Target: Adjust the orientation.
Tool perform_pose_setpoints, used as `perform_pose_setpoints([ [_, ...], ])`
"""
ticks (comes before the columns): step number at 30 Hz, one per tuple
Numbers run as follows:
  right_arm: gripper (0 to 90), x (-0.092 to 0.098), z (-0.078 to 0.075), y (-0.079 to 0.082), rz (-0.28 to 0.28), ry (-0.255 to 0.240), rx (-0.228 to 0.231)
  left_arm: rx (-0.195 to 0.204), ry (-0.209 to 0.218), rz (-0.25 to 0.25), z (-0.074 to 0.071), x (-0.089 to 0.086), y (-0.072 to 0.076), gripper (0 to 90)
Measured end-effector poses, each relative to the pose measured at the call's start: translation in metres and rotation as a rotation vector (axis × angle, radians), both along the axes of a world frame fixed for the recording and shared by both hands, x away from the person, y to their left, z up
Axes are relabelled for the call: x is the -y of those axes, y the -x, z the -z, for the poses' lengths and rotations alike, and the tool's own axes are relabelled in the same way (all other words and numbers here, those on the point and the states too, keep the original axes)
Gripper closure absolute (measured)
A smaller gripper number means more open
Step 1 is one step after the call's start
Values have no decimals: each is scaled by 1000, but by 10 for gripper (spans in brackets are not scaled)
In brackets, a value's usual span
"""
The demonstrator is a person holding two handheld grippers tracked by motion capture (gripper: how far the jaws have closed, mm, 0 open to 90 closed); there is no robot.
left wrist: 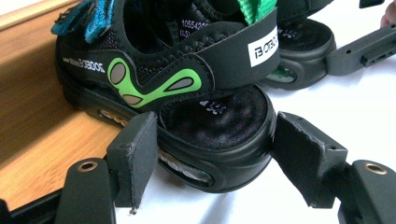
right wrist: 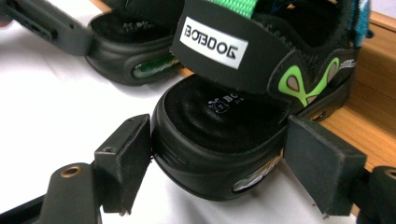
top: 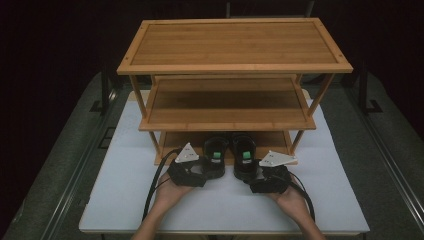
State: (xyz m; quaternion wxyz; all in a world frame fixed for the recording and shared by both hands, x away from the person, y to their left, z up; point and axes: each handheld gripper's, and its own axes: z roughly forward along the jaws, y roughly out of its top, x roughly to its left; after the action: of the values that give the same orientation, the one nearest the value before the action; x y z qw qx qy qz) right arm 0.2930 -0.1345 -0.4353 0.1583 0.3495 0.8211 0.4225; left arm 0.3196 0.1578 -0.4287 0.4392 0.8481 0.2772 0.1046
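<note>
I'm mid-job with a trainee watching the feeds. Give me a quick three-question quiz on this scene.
1. True or false: the left sandal and the right sandal lie upside down.
2. What lies between the left gripper's jaws? A) a sandal's heel B) a sandal's toe C) a shelf post
3. What word is printed on the heel straps?
Key: 1 false, they are upright, with toes on the rack's bottom shelf; 2 A; 3 BOBDOG.
</note>
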Motion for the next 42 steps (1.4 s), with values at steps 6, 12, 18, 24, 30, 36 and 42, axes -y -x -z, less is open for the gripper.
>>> perform_pose_setpoints([
  [6,234,-2,1,-2,7,-8,8,1,4,-13,1,2,-1,306],
  [12,235,-1,5,2,29,-27,20,22,-28,-4,-1,4,4,310],
  [18,263,4,5,10,55,-22,30,23,-25,2,-1,-1,12,314],
  [24,432,7,7,23,63,-4,69,17,-23,9,-2,-4,19,428],
  [30,600,7,5,31,75,4,90,46,-24,-10,-2,-6,25,541],
  [36,709,2,4,42,71,33,101,74,-13,-21,0,-8,31,624],
  [42,757,-2,5,42,79,48,106,79,13,-40,3,-5,31,712],
])
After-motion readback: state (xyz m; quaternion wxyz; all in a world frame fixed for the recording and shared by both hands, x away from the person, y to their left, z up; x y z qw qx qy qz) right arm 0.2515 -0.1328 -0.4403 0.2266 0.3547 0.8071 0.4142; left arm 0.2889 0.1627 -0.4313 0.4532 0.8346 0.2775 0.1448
